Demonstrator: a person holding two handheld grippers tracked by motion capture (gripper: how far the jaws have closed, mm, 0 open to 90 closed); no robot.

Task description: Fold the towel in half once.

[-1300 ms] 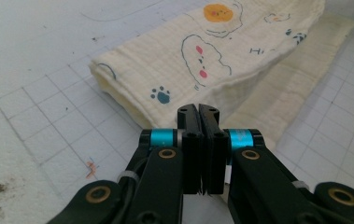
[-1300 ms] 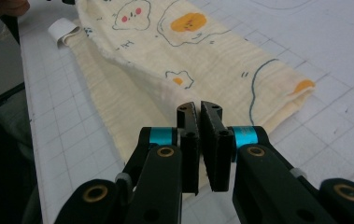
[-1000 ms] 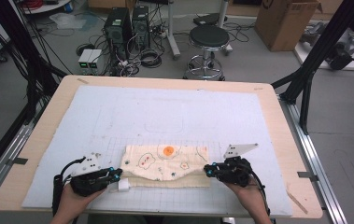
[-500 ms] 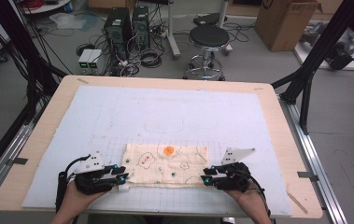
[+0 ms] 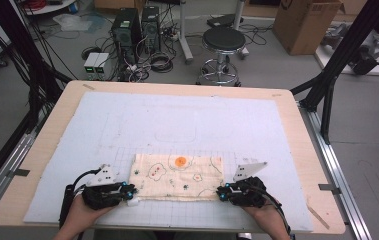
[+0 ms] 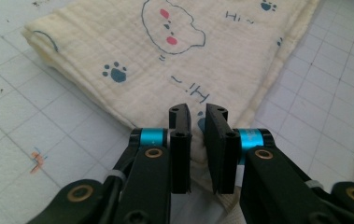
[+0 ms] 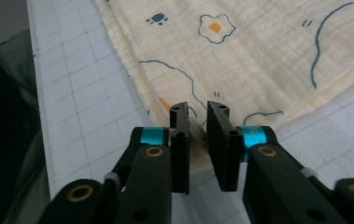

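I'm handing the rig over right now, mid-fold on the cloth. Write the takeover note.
Left claw: jaws nearly closed on the near-left corner of the folded cloth, pinching its edge.
Right claw: same narrow grip on the near-right corner.
Cloth: cream, printed, lying flat as a long folded strip on the grid mat near the front edge.
Done: it is folded into a strip, both corners gripped.
Left, probably: lift both corners together and fold the strip again.

Stool (image 5: 222, 41), PC towers (image 5: 136, 25), cardboard box (image 5: 304, 22)
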